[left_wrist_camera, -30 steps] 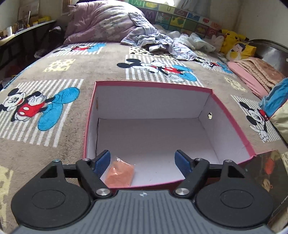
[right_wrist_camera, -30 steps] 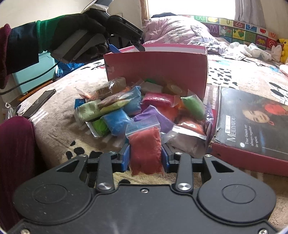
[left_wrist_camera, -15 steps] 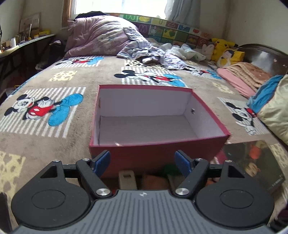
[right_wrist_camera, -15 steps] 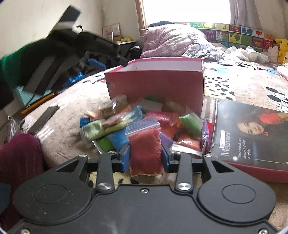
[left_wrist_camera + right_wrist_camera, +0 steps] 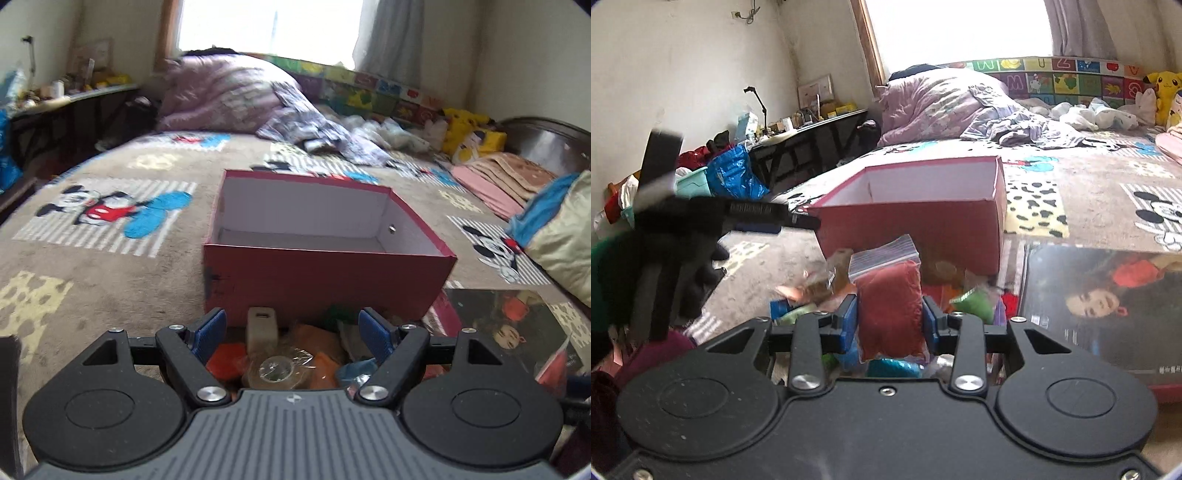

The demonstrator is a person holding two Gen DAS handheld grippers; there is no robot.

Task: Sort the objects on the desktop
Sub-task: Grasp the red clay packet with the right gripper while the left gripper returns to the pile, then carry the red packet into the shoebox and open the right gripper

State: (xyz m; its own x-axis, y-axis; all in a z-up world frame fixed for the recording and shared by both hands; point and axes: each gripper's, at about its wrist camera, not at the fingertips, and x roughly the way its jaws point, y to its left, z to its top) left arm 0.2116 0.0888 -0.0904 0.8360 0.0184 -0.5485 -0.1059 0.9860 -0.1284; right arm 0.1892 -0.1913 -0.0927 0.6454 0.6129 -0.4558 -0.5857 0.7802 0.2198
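Note:
A pink open box point(image 5: 325, 277) point(image 5: 923, 221) with a white inside stands on the bed. In front of it lies a heap of small colourful bags point(image 5: 325, 354), a roll of clear tape point(image 5: 275, 369) and a beige piece point(image 5: 261, 325). My left gripper point(image 5: 293, 330) hovers open above that heap, nothing between its blue pads. My right gripper point(image 5: 889, 317) is shut on a zip bag of red powder point(image 5: 888, 306), lifted above the heap, with the box just beyond it. The left gripper with a gloved hand shows blurred at the left of the right wrist view.
The box lid with a printed portrait point(image 5: 1100, 302) point(image 5: 509, 328) lies right of the heap. A Mickey Mouse blanket point(image 5: 110, 229) covers the bed. Crumpled quilt and clothes point(image 5: 258, 107) lie behind, pillows point(image 5: 554, 229) at right, a cluttered desk point(image 5: 812, 133) at left.
My left gripper has drawn back from over the box interior to the near side above the heap. My right gripper has risen with the red bag clear of the pile.

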